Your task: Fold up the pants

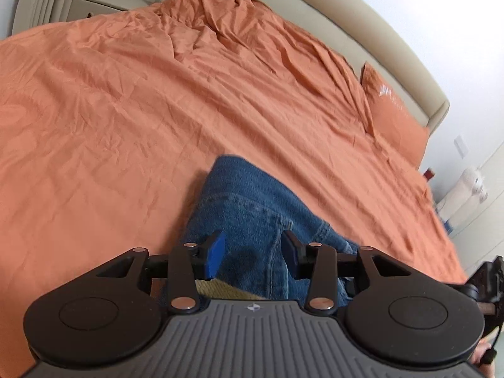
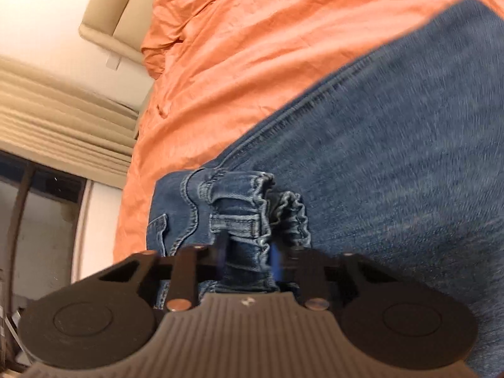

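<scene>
Blue denim jeans [image 1: 249,208] lie on an orange bedsheet [image 1: 126,110]. In the left wrist view my left gripper [image 1: 253,253] hovers over the jeans, its blue-padded jaws apart with denim showing between them, not pinched. In the right wrist view my right gripper [image 2: 249,253] is shut on a bunched wad of the jeans' waistband [image 2: 249,208], with a belt loop showing. The rest of the jeans [image 2: 393,145] spreads away to the upper right, blurred.
A beige padded headboard [image 1: 362,25] curves along the far side of the bed. An orange pillow [image 1: 393,113] lies at the right. Beige curtains [image 2: 63,119] and a dark window [image 2: 41,189] are beside the bed. The other gripper's body [image 1: 485,283] shows at the right edge.
</scene>
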